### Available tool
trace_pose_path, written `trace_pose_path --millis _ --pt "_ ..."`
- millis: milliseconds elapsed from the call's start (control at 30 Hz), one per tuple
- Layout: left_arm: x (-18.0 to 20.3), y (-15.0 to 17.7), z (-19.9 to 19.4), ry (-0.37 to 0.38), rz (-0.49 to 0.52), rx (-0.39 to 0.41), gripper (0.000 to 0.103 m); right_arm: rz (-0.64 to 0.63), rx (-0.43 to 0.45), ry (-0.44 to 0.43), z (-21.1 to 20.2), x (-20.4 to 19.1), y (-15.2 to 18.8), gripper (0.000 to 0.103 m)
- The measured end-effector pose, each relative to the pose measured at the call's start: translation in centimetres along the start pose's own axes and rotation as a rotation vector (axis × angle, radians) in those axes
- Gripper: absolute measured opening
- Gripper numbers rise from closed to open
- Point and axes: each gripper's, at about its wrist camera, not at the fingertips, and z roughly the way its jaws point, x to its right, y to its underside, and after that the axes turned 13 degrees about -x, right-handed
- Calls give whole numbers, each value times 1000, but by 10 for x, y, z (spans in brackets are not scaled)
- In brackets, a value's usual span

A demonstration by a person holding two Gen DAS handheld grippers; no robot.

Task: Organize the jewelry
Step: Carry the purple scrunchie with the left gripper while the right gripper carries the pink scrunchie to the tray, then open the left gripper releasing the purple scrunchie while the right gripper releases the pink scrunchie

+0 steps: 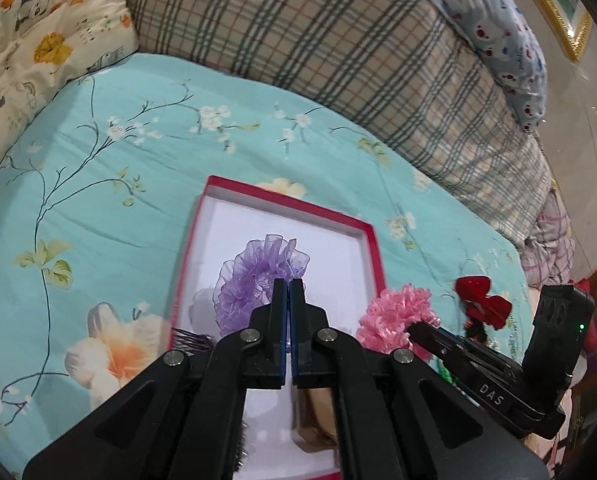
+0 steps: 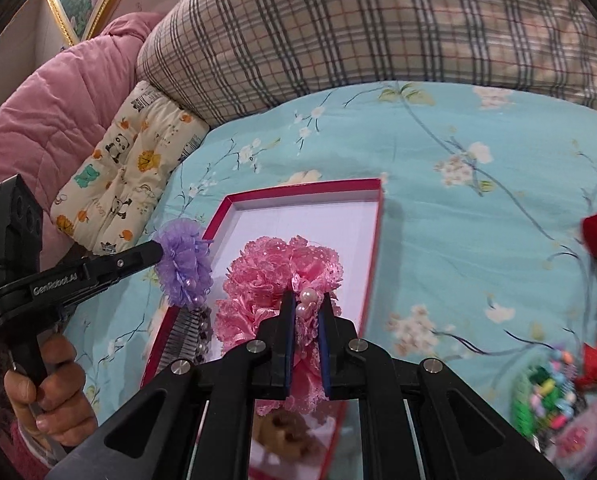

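Observation:
A red-rimmed white box [image 1: 372, 240] lies on the turquoise floral bedsheet; it also shows in the right wrist view [image 2: 372, 248]. My left gripper [image 1: 288, 282] is shut on a purple ruffled scrunchie [image 1: 254, 276] and holds it over the box; from the right wrist view the scrunchie [image 2: 184, 268] hangs at the box's left rim. My right gripper [image 2: 308, 296] is shut on a pink lace scrunchie [image 2: 274, 276] with white pearls, above the box. The pink scrunchie [image 1: 396, 316] shows at the box's right edge in the left wrist view.
A comb [image 2: 186, 332] and a brown item [image 2: 286, 432] lie in the box's near end. A red bow [image 1: 482, 304] and a pile of colourful hair ties [image 2: 550, 396] lie on the sheet to the right. A plaid pillow [image 1: 338, 40] and a panda cushion [image 2: 126, 168] border the bed.

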Motion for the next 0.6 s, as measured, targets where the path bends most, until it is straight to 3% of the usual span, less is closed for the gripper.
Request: trace_pose_path --millis 300,600 --pt "-19 0 28 -25 -23 -54 0 -18 -77 29 49 -6 -13 10" --pt "-21 2 46 -52 -25 -87 0 -14 -90 69 61 2 -13 14"
